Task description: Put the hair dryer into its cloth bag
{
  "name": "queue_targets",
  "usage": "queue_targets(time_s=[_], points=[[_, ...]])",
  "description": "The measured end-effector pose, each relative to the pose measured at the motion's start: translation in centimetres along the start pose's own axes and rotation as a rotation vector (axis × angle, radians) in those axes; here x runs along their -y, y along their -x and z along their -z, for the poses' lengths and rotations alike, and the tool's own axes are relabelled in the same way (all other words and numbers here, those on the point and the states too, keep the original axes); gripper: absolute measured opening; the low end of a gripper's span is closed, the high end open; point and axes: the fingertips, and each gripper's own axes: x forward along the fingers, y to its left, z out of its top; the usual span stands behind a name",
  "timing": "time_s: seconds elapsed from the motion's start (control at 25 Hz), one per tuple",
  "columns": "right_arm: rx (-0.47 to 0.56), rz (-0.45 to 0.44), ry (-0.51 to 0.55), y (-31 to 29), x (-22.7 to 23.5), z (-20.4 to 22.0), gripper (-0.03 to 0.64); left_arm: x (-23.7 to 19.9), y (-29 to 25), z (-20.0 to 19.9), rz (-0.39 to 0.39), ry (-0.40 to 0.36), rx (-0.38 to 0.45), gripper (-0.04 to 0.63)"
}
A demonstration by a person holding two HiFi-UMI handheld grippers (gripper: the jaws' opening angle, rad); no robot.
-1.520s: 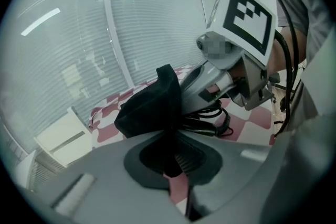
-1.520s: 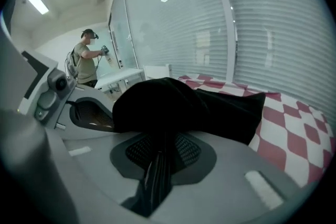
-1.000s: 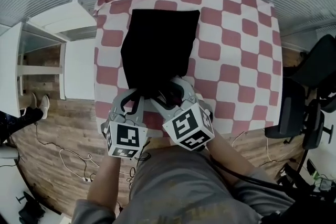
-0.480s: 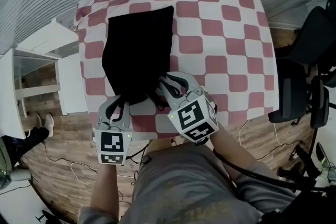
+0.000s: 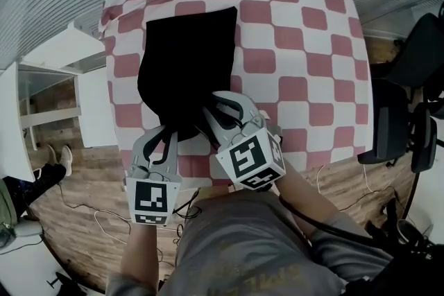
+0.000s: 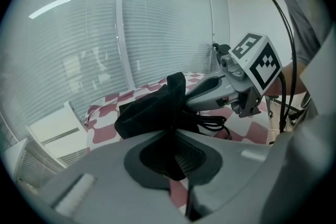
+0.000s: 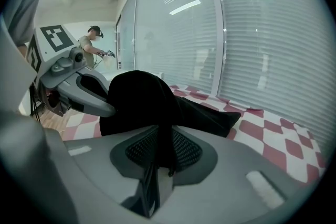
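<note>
1. Head view: a black cloth bag (image 5: 184, 66) lies on the red-and-white checked surface (image 5: 305, 45), left of centre in the frame, with its near edge towards the person.
2. The left gripper (image 5: 165, 137) meets that near edge at lower left, and the right gripper (image 5: 220, 114) meets it just beside, at lower centre.
3. The only printed patterns are the black-and-white square markers on each marker cube (image 5: 250, 161). They carry no readable words.
4. A dark chair (image 5: 409, 80) stands off the surface at the right edge of the frame.
5. Left gripper view: the jaws of the left gripper (image 6: 170, 136) are pressed together on a fold of black cloth at lower centre.
6. The cloth bag (image 6: 149, 110) rises behind them, and the right gripper (image 6: 202, 96) reaches into it from the upper right.
7. Loops of black cord (image 6: 212, 124) lie at the bag's near end, right of centre. The hair dryer itself cannot be made out in any view.
8. Right gripper view: the jaws of the right gripper (image 7: 163, 152) are pinched shut on a fold of the cloth bag (image 7: 142, 102) at centre.
9. The left gripper (image 7: 97, 99) holds the bag at the left, and a person (image 7: 93, 44) stands far off at upper left.
</note>
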Motion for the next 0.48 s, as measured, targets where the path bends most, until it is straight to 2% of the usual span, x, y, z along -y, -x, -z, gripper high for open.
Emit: queue_targets(time_s=[0.24, 0.28, 0.32, 0.48], points=[[-0.02, -0.017, -0.024, -0.8, 0.4, 0.1, 0.1, -0.1, 0.1, -0.2, 0.009, 0.001, 0.007, 0.011], [-0.024, -0.015, -0.021, -0.8, 0.5, 0.1, 0.069, -0.1, 0.1, -0.2, 0.009, 0.001, 0.009, 0.011], [-0.033, -0.007, -0.013, -0.7, 0.6, 0.2, 0.044, -0.1, 0.1, -0.2, 0.009, 0.002, 0.01, 0.011], [-0.087, 0.049, 0.074, 0.4, 1.2, 0.9, 0.046, -0.3, 0.2, -0.3, 0.006, 0.004, 0.018, 0.011]])
